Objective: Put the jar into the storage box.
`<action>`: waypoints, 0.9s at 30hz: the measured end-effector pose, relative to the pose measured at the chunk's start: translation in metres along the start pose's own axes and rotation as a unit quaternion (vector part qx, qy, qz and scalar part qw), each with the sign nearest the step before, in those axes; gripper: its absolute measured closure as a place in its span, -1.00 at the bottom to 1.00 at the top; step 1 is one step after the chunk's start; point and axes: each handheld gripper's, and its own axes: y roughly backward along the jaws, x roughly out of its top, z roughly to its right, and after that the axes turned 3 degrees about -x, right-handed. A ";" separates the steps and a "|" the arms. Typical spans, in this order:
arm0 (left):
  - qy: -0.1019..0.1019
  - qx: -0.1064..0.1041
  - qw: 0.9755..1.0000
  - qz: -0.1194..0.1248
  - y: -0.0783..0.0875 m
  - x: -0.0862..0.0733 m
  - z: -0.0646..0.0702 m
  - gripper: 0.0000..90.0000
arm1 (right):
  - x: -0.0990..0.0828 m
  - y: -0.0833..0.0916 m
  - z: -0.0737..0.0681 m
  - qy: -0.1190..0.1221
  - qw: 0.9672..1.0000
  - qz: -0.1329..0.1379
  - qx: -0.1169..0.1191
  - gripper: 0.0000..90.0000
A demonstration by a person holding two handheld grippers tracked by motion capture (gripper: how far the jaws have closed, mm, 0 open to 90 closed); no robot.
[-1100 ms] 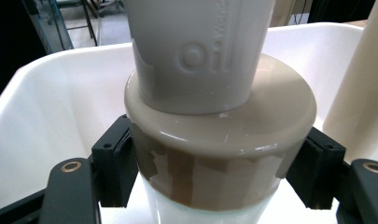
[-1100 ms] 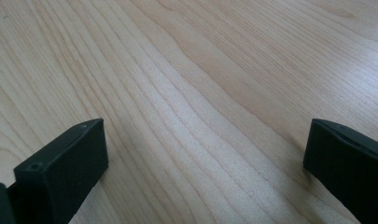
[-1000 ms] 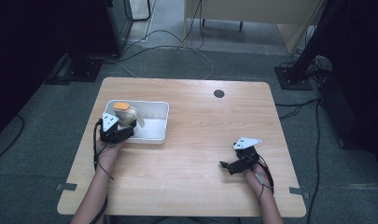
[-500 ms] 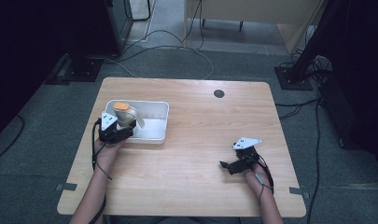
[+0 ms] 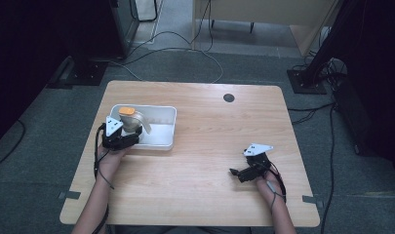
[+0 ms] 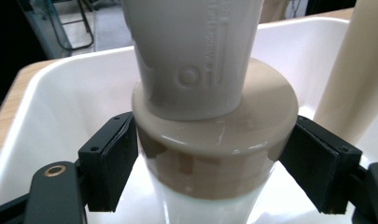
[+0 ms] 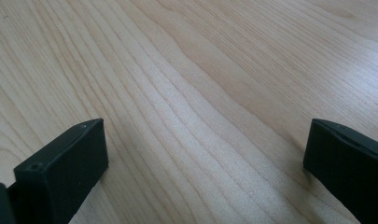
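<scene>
Oil bottle (image 6: 210, 135) clamped in left gripper (image 6: 210, 172) over white bin (image 5: 161, 127); right gripper (image 7: 205, 158) spread apart above table (image 5: 209, 161).

A light wooden table (image 5: 200, 161) stands on grey carpet (image 5: 49, 161). Near its far edge, right of centre, sits a small dark round grommet (image 5: 228, 97). Cables (image 5: 185, 48) snake over the floor beyond the far edge. A black stand base (image 5: 307, 80) rests at far right, another (image 5: 83, 73) at far left.

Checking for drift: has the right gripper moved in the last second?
No. In the high view the right gripper sits at the same spot on the table, same offset from the dark round hole.
</scene>
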 end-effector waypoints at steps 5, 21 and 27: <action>0.003 -0.023 1.000 -0.008 0.005 0.003 -0.002 -0.52 | 0.000 0.000 0.000 0.000 1.000 0.000 0.000 -1.00; -0.009 -0.044 0.998 -0.041 0.011 0.003 -0.004 -0.52 | 0.000 0.000 0.000 0.000 1.000 0.000 0.000 -1.00; -0.024 -0.051 0.997 -0.052 0.015 0.004 -0.005 -0.52 | 0.000 0.000 0.000 0.000 1.000 0.000 0.000 -1.00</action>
